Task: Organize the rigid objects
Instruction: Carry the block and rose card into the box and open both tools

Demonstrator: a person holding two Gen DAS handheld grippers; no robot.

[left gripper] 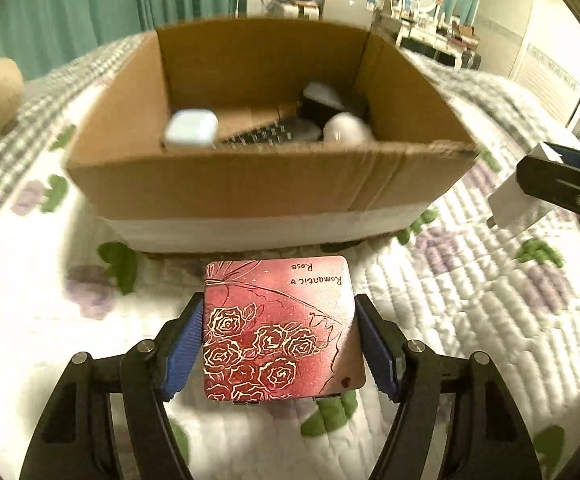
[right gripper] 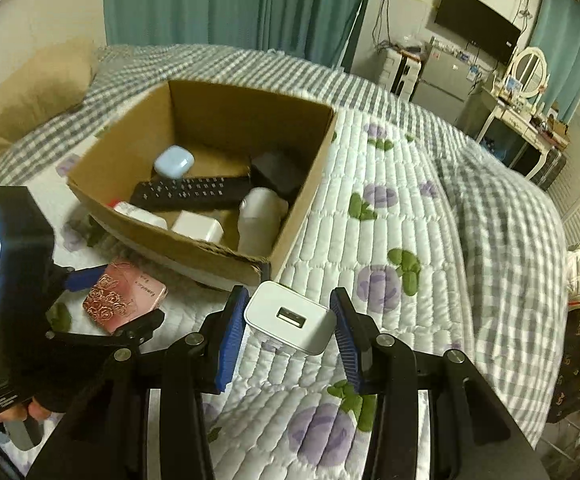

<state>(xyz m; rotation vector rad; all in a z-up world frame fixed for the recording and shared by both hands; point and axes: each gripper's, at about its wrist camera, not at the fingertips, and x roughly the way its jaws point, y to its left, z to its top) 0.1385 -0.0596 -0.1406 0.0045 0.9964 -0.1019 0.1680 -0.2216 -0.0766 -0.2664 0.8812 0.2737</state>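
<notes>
Quilted bed (left gripper: 469,300) | cardboard box (left gripper: 250,184) ahead held several items | left gripper (left gripper: 280,344) pinched rose tin (left gripper: 278,332) | right gripper (right gripper: 290,324) pinched white charger (right gripper: 290,322) | both unboxed

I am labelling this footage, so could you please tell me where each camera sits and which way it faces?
Left wrist: on the left tongs, looking down along them at the red rose tin between the blue pads and the cardboard box beyond.
Right wrist: on the right tongs, which grip the white charger; a hand shows at the left edge.
Shared: box, tin, charger, quilt.
</notes>
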